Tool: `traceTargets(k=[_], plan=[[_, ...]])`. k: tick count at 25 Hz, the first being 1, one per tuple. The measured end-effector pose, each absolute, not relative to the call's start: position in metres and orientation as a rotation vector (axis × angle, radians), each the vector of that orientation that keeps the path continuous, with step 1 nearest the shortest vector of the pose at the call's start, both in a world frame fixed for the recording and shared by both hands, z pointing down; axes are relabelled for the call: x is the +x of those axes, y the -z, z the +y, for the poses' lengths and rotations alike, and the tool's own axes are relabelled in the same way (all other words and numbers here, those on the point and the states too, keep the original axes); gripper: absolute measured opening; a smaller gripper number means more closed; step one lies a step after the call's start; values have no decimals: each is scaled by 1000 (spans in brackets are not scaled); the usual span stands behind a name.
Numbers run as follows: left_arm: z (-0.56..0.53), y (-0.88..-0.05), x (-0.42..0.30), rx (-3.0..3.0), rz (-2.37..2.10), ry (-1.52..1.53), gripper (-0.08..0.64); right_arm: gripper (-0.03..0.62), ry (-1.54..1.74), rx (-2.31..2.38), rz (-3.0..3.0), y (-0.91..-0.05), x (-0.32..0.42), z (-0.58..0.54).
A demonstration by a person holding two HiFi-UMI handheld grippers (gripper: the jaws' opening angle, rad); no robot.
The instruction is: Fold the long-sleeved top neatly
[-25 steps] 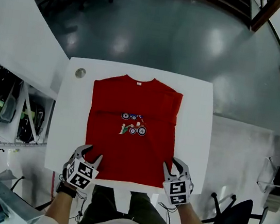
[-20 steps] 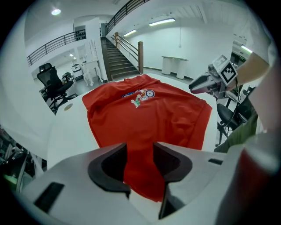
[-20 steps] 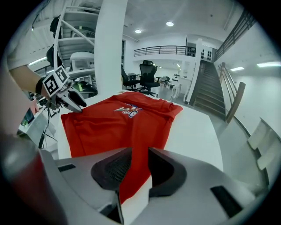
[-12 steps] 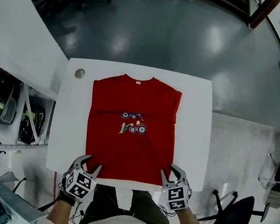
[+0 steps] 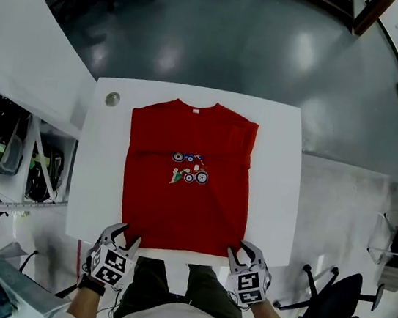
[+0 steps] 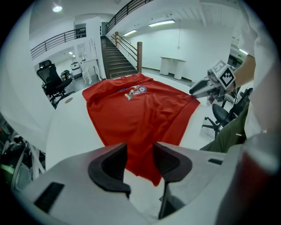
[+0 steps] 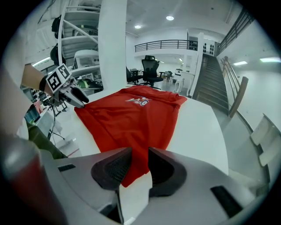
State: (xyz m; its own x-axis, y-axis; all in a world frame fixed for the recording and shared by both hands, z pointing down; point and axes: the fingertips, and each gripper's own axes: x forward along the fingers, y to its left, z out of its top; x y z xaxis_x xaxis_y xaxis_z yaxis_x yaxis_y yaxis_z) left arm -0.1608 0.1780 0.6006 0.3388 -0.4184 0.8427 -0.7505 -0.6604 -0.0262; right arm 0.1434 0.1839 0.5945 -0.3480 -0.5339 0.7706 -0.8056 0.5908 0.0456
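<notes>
Red fabric long-sleeved top with a small printed motif (image 5: 181, 204) lies flat on the square white table (image 5: 274, 173). Its collar (image 5: 195, 109) is at the far edge and its hem runs along the near edge. No sleeve is seen past the sides.

Left hand-held grey gripper (image 5: 125, 238): jaws are held wide. The near-left hem corner (image 6: 145, 169) is framed between them, and the pads are not on the cloth.

Right hand-held grey gripper (image 5: 239, 251): jaws are held at a narrower gap. The near-right hem corner (image 7: 131, 173) is seen in that gap but is not judged to be pinched.

Step judged in hand: both hem corners to be taken up for a fold toward the collar.

- Both corners should be bitten at equal depth, with every layer caught if sleeves are tucked beneath.
- The lift should be kept low and level, with the hem held parallel to the far edge.
- The side edges should be matched before the hem is set down.

Risks noted: a jaw could close on bare table, or a one-sided pull could skew the body.
</notes>
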Motion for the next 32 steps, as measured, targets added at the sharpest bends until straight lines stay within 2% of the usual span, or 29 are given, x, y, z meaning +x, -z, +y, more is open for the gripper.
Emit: traceTargets(k=[27, 32], plan=[[228, -617, -172, 2110, -1031, -1179, 187, 128, -669, 1162, -1979, -617, 155, 212], [222, -620, -174, 2119, -1044, -1204, 111, 87, -660, 1127, -1981, -616, 146, 212]])
